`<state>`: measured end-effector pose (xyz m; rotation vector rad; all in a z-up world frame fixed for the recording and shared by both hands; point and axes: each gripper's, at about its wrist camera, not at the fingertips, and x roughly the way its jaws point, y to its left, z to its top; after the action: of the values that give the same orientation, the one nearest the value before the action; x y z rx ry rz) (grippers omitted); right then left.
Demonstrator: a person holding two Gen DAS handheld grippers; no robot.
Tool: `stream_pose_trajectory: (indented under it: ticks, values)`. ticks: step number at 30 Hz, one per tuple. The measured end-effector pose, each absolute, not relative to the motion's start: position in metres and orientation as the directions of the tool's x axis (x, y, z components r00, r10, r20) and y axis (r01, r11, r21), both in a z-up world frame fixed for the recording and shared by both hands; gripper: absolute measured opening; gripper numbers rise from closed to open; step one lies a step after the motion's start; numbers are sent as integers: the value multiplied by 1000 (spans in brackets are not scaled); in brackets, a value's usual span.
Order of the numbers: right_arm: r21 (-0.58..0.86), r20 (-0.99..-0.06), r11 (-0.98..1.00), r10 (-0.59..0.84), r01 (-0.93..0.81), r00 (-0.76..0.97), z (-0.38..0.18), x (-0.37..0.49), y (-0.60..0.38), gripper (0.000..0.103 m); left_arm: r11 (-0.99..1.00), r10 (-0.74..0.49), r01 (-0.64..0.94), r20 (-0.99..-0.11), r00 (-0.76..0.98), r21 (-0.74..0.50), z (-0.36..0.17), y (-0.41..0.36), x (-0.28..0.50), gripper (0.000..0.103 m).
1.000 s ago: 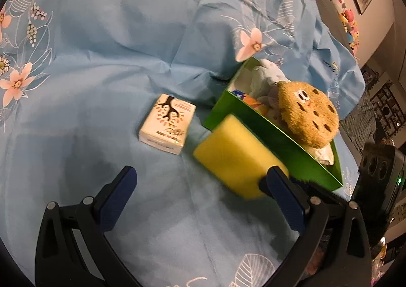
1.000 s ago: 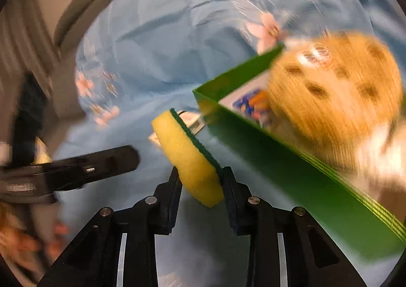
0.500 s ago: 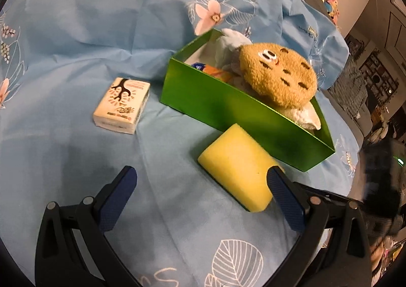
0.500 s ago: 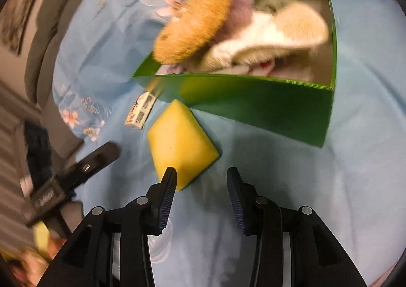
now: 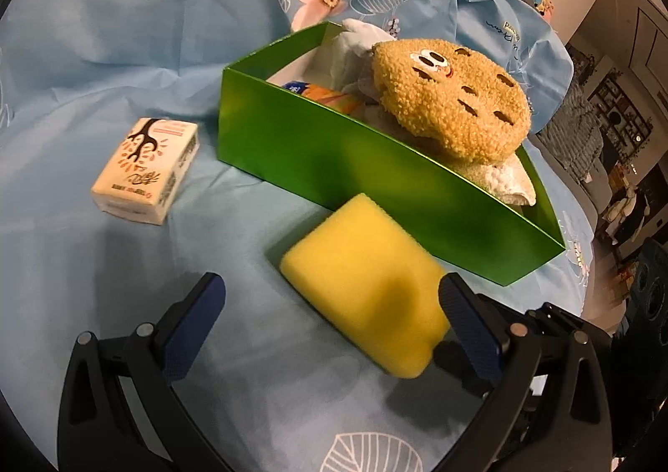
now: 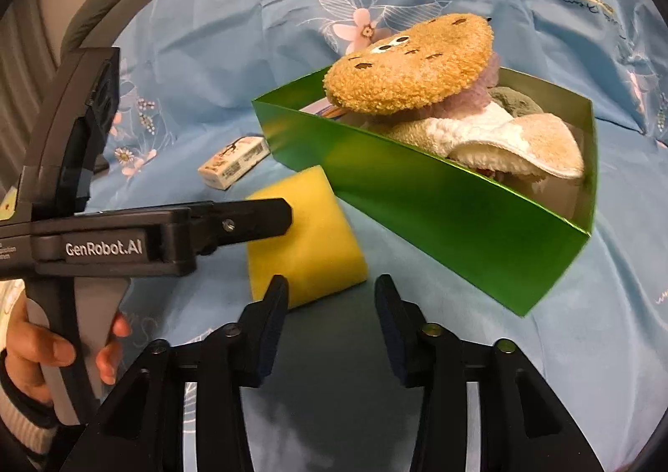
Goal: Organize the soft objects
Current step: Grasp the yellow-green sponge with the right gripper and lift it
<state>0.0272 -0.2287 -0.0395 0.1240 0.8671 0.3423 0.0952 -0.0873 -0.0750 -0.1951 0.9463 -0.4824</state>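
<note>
A small cardboard-like tissue pack (image 5: 146, 170), cream with a black tree print, lies flat on the wrinkled pale-blue floral cloth (image 5: 104, 33) that covers the surface, ahead of and beyond the left jaw of the left gripper (image 5: 334, 319). Just right of it stands a long glossy green box (image 5: 375, 175) with thin, sharp-edged walls. Inside it sits a round, nubbly tan cookie plush (image 5: 451, 104) with stitched eyes and dark chip marks, resting on folded white and beige terry towels (image 5: 509, 183).

A yellow sponge (image 5: 367, 288), a soft rounded rectangular block, lies flat on the cloth just in front of the box's long wall. In the left wrist view it sits between the left gripper's jaws, closer to the right one, whose blue ribbed pad is next to the sponge's near corner; whether they touch is unclear. These jaws are spread wide and grasp nothing.

In the right wrist view the sponge (image 6: 300, 246) lies just ahead of the right gripper (image 6: 332, 300), in front of its left jaw. These jaws are parted and released, holding nothing. The left gripper's black finger reaches across the sponge's left edge.
</note>
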Motion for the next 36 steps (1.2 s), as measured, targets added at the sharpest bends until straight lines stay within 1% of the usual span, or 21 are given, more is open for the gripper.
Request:
stream_pose_trajectory:
  ticks: [2,8,10,12,14,18,21,27,36]
  values:
    - [237,-724,937,346,-256,596,-40,30,-230,54,875,-482,310,-729,486,-371,-76,-89,97,102]
    - [277,-710,908,414,-314,570,-43,41,-229,55,863,-502,310,-735,455,-398,-84,-94,102,101]
    - [268,-701,899,429,-347,569,-42,43,-225,55,866,-498,307,-739,453,-395,-86,-95,103,97]
    - [255,-696,896,431,-365,574,-41,46,-221,55,867,-496,304,-737,458,-395,-86,-95,104,96]
    - [261,-693,886,448,-383,565,-42,51,-218,55,864,-502,298,-732,460,-405,-85,-93,105,87]
    - [292,-692,874,474,-390,545,-49,57,-217,55,864,-502,305,-732,461,-401,-86,-93,105,76]
    - [298,-688,872,479,-389,546,-50,54,-219,52,869,-493,310,-734,468,-386,-85,-96,104,75]
    - [255,-689,883,451,-394,566,-47,47,-214,46,869,-493,310,-729,475,-386,-83,-96,100,72]
    - [288,-649,883,465,-370,603,-34,28,-215,43,865,-500,329,-700,510,-378,-62,-91,88,71]
